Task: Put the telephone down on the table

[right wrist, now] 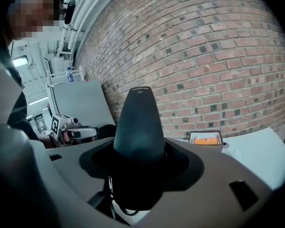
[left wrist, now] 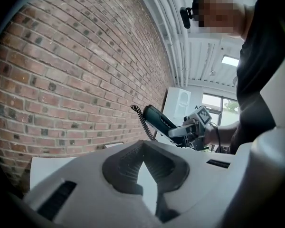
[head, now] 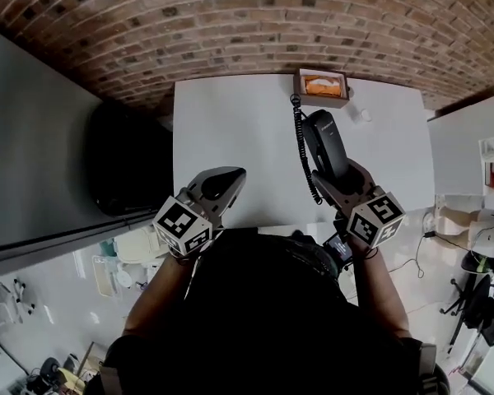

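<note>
Head view shows my right claw (head: 336, 178) clamped round the lower end of the telephone (head: 325, 142); the right gripper view agrees, with the dark handset wedged between both jaws and its nose pointing away from me towards the brick wall. My left claw (head: 230, 179) sits at about 8 o'clock from the telephone, near my edge of the tabletop (head: 230, 130); its jaws are together at the tips with nothing between them.

By my reckoning the task is begun but not done; the left gripper view shows the handset tilted nose-up and clear of the white surface, so the lowering and the letting go are both left. The coiled cord (head: 297, 134) runs along the telephone's 9 o'clock side, from near my claw out towards 12 o'clock; I cannot tell whether it rests on the surface or hangs.

Little stands in the way, I judge; the surface under and around the handset looks bare. A small box with something orange in it (head: 321, 85) stands at 12 o'clock from the telephone, at the far edge against the wall; a small pale round thing (head: 361, 115) lies at about 1 o'clock, too small to name. A dark bulky shape (head: 123, 159) sits off the tabletop at 9 o'clock, well apart. The cord is the one thing I would watch, lest the handset come down on top of it.
</note>
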`<state>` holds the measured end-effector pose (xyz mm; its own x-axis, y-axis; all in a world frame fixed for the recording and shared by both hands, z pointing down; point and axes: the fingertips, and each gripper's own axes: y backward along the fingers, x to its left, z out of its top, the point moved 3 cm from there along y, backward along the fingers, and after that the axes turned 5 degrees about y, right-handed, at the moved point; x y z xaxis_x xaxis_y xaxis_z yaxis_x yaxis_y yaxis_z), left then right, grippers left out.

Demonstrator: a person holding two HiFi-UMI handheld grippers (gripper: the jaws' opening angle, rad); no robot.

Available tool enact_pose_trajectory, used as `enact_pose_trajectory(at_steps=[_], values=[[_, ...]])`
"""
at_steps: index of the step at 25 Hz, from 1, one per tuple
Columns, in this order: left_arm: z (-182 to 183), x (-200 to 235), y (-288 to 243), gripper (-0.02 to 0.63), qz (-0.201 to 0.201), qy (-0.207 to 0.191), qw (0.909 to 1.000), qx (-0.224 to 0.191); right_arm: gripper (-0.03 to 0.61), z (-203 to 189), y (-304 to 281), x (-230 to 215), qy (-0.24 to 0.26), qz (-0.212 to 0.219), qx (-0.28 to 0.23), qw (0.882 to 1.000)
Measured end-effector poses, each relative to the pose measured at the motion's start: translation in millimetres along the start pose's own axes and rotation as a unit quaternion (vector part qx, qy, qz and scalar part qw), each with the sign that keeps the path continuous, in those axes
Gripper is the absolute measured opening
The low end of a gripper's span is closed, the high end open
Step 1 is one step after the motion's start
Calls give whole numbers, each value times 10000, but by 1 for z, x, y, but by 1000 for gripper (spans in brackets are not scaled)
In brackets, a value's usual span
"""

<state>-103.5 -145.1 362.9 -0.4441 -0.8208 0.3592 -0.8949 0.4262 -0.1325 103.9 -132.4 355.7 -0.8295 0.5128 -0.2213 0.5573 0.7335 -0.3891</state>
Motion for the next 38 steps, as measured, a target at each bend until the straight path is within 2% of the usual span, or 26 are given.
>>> enact_pose_trajectory(at_steps=[6, 14, 20, 29, 38], values=[[9, 27, 22, 8, -359, -32, 9993, 36, 272, 12, -33, 14, 49, -324, -7, 9995], [16, 62, 33, 8, -347, 32, 9994, -47, 272, 13, -51, 16, -11, -485, 54, 9988], [21, 67, 29, 8, -218, -3, 9997, -68, 272, 10, -62, 8, -61, -337, 137, 9993], [16, 70, 9, 8, -183, 94, 9998, 42, 272, 12, -94, -12, 39, -73, 323, 9994], [9, 81, -7, 8, 49, 259, 9996, 135, 272, 8, -121, -36, 27, 136, 554, 9984]])
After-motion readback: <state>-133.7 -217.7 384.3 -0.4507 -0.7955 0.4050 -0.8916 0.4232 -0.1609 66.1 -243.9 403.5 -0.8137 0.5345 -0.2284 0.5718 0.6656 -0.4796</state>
